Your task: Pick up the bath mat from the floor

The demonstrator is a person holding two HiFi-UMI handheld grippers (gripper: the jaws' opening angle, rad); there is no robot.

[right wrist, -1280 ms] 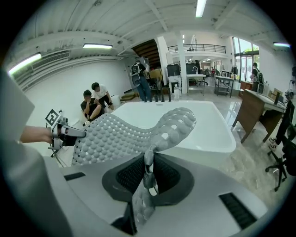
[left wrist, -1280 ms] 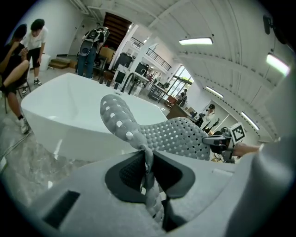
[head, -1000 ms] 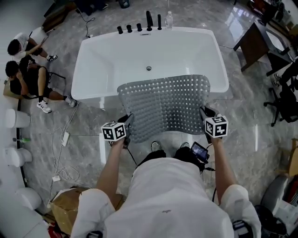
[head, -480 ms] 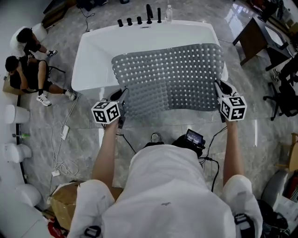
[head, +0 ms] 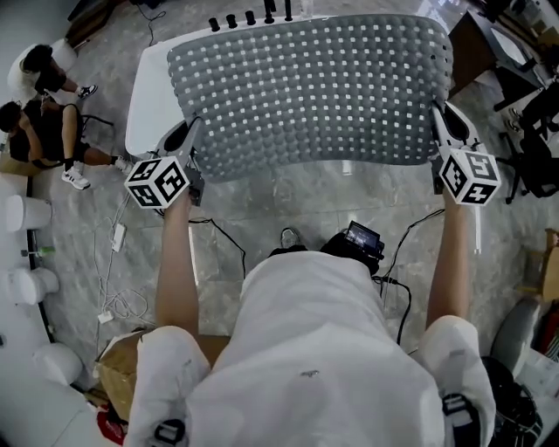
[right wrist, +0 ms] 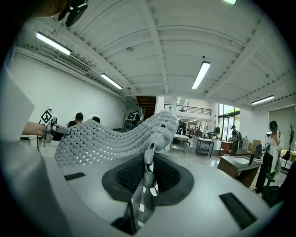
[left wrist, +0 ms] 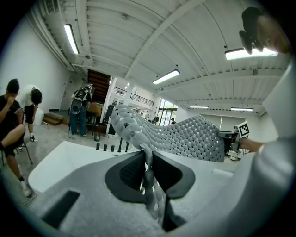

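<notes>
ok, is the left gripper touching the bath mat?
Touching. The left gripper view shows the left gripper with its jaws clamped on an edge of the bath mat, pads against both faces.

with the person as the clock's centre in the head view, the bath mat [head: 310, 96] hangs spread at 12 o'clock, over the bathtub [head: 144, 109], whose rim shows past the mat's 9 o'clock side. the left gripper [head: 189, 133] is at the mat's 8 o'clock corner and the right gripper [head: 439, 118] at its 4 o'clock corner, each with the mat's edge pinched between its jaws. the taps [head: 251, 17] stand beyond the mat at 12 o'clock. two seated people [head: 39, 131] are at 10 o'clock, a cardboard box [head: 118, 375] at 7 o'clock.
</notes>
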